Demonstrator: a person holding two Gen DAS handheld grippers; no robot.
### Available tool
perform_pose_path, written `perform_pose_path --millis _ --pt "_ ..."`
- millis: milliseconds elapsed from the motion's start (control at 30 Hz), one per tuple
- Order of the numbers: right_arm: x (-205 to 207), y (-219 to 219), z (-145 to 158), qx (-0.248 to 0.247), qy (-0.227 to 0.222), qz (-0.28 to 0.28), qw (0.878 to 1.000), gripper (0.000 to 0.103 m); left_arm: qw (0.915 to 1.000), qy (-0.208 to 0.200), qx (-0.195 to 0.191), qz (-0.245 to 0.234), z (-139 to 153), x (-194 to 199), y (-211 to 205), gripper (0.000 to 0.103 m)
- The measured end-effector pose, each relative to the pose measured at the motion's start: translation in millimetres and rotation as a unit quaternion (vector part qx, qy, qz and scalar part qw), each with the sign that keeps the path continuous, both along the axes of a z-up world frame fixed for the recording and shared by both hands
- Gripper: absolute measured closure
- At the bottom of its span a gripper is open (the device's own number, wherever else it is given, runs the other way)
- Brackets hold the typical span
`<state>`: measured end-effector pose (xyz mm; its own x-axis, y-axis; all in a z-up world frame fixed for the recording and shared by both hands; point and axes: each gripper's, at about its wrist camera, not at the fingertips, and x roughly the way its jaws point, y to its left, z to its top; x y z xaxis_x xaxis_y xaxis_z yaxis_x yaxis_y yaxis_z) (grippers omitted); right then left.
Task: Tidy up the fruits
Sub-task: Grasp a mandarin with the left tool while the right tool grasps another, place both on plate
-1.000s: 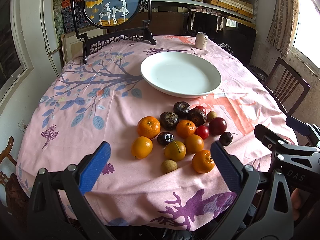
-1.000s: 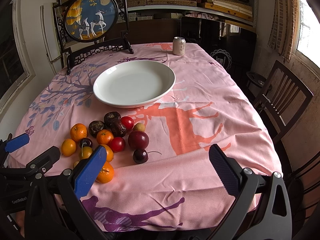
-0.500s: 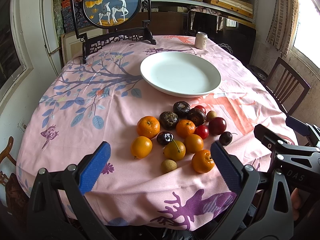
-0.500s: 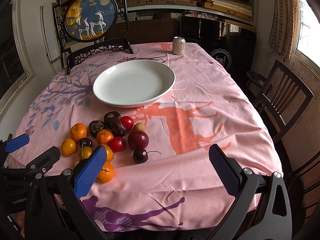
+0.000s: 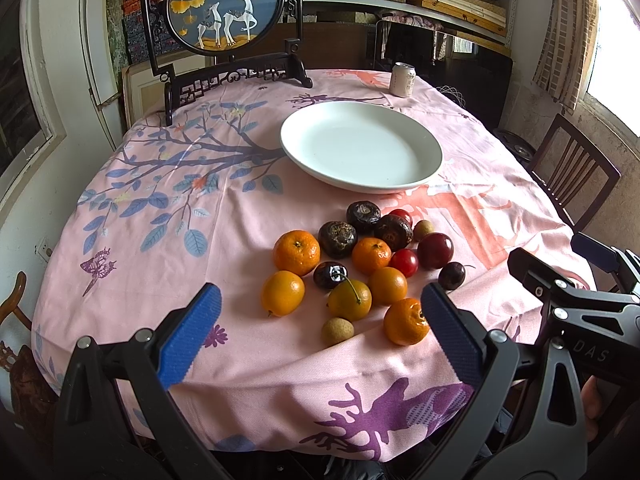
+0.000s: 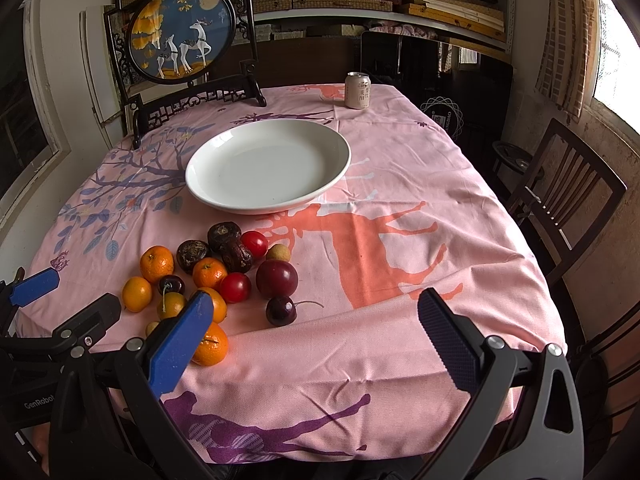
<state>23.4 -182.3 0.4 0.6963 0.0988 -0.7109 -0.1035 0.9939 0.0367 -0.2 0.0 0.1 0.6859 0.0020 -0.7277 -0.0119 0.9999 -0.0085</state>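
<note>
A pile of small fruits lies on the pink tablecloth near the front edge: several tangerines (image 5: 296, 252) (image 6: 157, 263), dark water chestnuts (image 5: 363, 212) (image 6: 224, 235), red cherry tomatoes (image 5: 404, 262) (image 6: 254, 243), a plum (image 5: 435, 250) (image 6: 277, 278), cherries (image 6: 281, 310) and a longan (image 5: 338, 331). Behind them stands an empty white plate (image 5: 362, 146) (image 6: 268, 166). My left gripper (image 5: 318, 334) hovers open just in front of the pile. Further right, my right gripper (image 6: 316, 336) is open over bare cloth, with the pile beside its left finger.
A round deer picture on a dark carved stand (image 5: 224, 4) (image 6: 182, 34) sits at the back left of the table. A drink can (image 5: 403, 79) (image 6: 358, 90) stands at the far edge. A wooden chair (image 6: 560, 188) is on the right. Shelves fill the back wall.
</note>
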Motion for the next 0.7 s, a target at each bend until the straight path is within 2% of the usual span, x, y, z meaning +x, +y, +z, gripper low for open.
perform_pose_path --millis 167,267,367,433,467,500,567,600,633,700 --pt "-0.4 2.8 -6.9 0.004 0.014 0.013 1.000 0.001 0.9997 -0.002 0.005 0.026 -0.1 -1.5 15.7 0.002" --pt "3.7 11.9 -21.7 0.021 0.042 0.058 0.997 0.001 0.9978 0.003 0.014 0.065 -11.2 -1.7 42.6 0.002" --pt "9.3 24.9 -43.2 0.052 0.093 0.112 0.988 0.001 0.9942 0.022 0.014 0.105 -26.2 -1.7 74.6 0.002" --pt "10.1 36.3 -53.6 0.068 0.105 0.143 0.982 0.012 0.9916 0.035 0.005 0.125 -35.0 -1.7 95.5 0.002" --pt "11.2 43.0 -57.8 0.066 0.112 0.153 0.980 0.027 0.9905 0.040 -0.001 0.132 -37.8 -2.3 102.7 0.002" --pt "13.1 49.3 -62.7 0.063 0.123 0.163 0.977 0.035 0.9897 0.042 -0.007 0.137 -39.3 -3.4 107.7 0.002" --pt "17.9 60.8 -71.6 0.058 0.137 0.175 0.973 0.041 0.9894 0.042 -0.012 0.138 -39.6 -4.5 110.3 0.002" --pt "21.4 65.1 -75.9 0.055 0.142 0.180 0.972 0.055 0.9900 0.041 -0.013 0.135 -39.6 -5.1 109.2 0.002" --pt "25.1 67.6 -80.9 0.057 0.145 0.183 0.971 0.062 0.9906 0.042 -0.012 0.130 -40.1 -4.1 106.8 0.002" --pt "24.5 68.6 -78.7 0.058 0.132 0.184 0.972 0.063 0.9920 0.047 -0.008 0.116 -43.8 -1.0 99.1 0.002"
